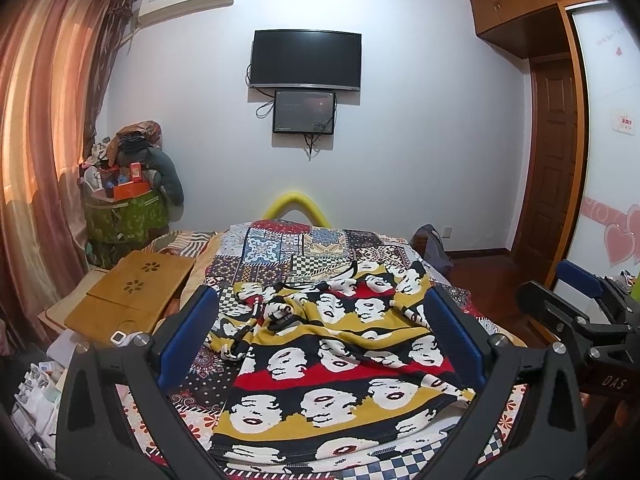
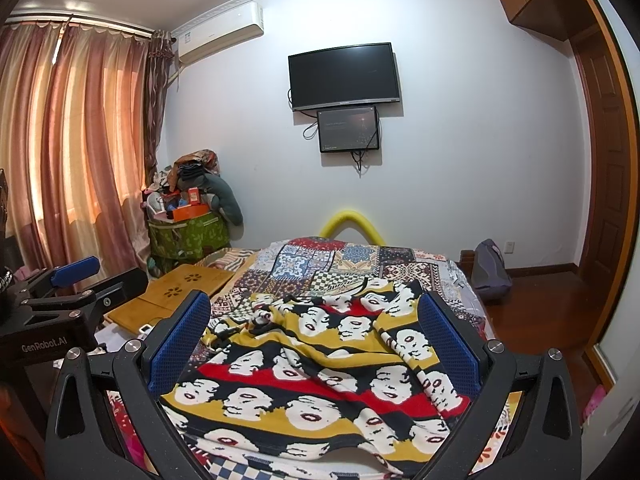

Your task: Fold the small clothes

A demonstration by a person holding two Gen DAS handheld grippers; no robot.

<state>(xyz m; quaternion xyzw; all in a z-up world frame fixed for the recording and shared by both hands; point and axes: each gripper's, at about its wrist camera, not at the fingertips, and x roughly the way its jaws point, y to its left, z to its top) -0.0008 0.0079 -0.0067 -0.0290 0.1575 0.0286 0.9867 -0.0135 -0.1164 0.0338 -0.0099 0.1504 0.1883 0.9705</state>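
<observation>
A small garment printed with white faces on yellow, red and black bands lies crumpled on the patchwork bedspread. It shows again in the right wrist view as the same garment, wrinkled toward its far end. My left gripper hovers above its near half, open, blue pads wide apart and holding nothing. My right gripper is likewise open over the cloth. Each gripper appears at the edge of the other's view: the right gripper and the left gripper.
A bamboo lap table lies at the bed's left side, above clutter on the floor. A green hamper piled with things stands in the corner by the curtains. A backpack and a wooden door are on the right.
</observation>
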